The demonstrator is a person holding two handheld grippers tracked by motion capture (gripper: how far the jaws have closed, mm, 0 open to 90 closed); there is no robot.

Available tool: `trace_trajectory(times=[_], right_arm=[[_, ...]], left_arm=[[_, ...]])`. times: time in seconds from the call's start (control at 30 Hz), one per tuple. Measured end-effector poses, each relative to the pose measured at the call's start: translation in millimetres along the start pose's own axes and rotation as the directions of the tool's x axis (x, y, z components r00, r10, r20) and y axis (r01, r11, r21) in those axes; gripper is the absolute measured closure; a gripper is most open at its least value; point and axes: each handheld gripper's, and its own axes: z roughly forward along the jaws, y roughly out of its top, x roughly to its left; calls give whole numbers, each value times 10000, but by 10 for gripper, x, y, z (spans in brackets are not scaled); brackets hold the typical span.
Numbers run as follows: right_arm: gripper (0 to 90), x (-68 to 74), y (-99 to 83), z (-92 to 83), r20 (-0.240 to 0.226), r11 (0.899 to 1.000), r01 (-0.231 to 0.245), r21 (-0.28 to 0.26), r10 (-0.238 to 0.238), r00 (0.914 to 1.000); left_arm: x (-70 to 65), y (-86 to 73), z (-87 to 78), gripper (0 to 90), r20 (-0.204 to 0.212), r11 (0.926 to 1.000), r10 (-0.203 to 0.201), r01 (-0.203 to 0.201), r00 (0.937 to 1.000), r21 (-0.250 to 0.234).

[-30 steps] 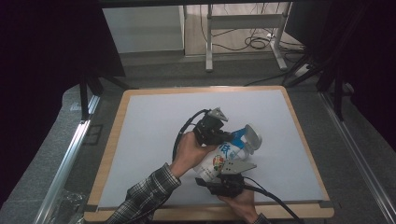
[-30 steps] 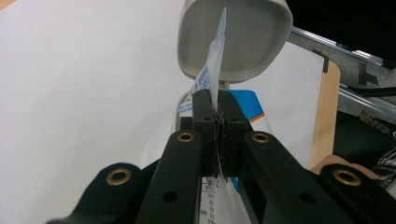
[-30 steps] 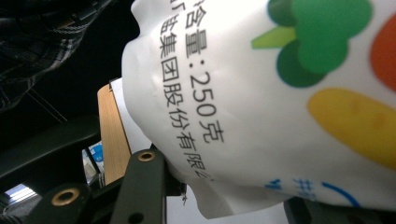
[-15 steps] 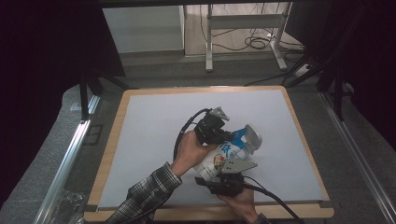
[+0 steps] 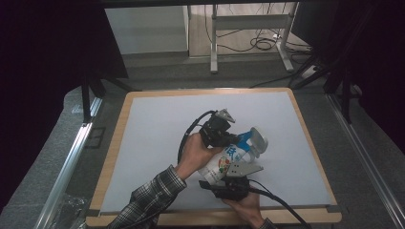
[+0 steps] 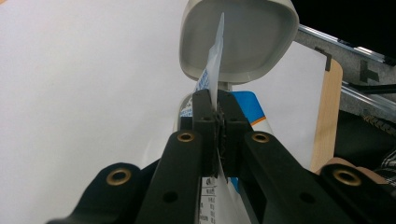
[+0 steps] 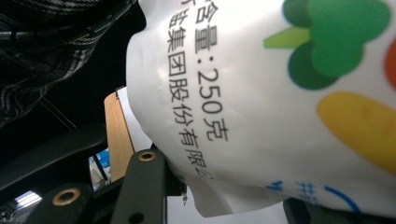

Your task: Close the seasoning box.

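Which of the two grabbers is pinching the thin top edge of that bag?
The left gripper: jaws shut on the bag edge. The right gripper grips its fat bottom.

The table (image 5: 143,143) before me carries a white sheet with a bare wooden border showing on all sides. The sheet lies flat. A pale bowl (image 5: 258,141) sits on it right of centre, near my hands. Grey flooring (image 5: 367,162) surrounds the table, with a metal rail (image 5: 71,157) running along its left edge.
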Motion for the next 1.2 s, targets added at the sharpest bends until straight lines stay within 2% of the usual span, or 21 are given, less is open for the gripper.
trace_trajectory(times=[0.3, 0.8, 1.2], right_arm=[[624, -1, 18, -7, -82, 9999, -27, -99, 26, 10000], [624, 4, 38, -18, -177, 9997, -96, -237, 91, 9998], [624, 11, 53, -23, -155, 9994, -98, -341, 93, 9998]], left_arm=[[9, 23, 8, 882, -5, 9999, -23, 23, 10000, 105], [8, 40, -5, 886, -183, 9999, -165, 165, 9997, 7], [-4, 73, -9, 886, -233, 9999, -120, 122, 9997, 70]])
